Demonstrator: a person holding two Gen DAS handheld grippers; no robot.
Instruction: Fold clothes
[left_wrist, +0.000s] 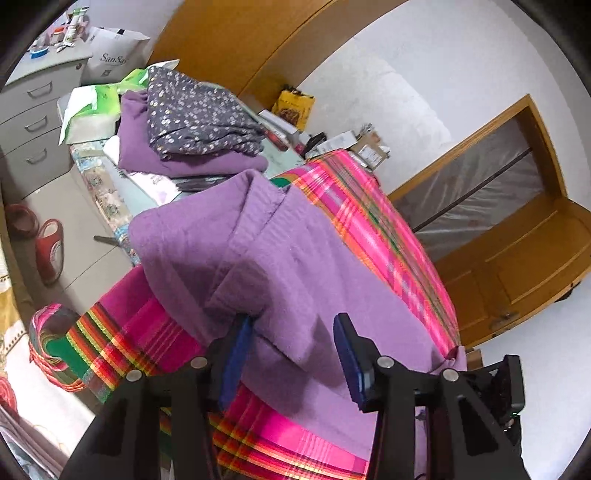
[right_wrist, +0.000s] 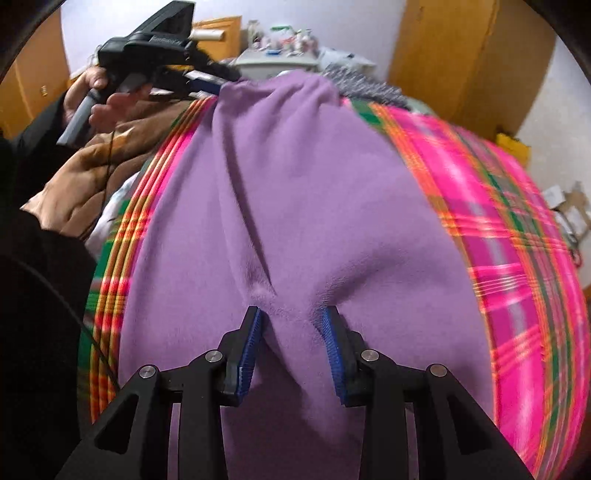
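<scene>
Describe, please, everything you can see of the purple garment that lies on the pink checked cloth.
The purple garment looks like soft, fleecy fabric in one plain colour, with stitched seams. It lies spread but creased on the pink checked cloth, one edge folded over. The right tool has a raised bunch of it between its blue pads. The left tool stands open over another part, one finger tucked under a fold. Which kind of garment it is cannot be told.

The left wrist view looks along its claw (left_wrist: 291, 354), tilted, close over the purple garment (left_wrist: 295, 258) and across to a far stack of folded clothes (left_wrist: 192, 125). The right wrist view sits lower and nearer, pressed against the same garment. Both views share it and the pink plaid cloth (left_wrist: 369, 221).
</scene>
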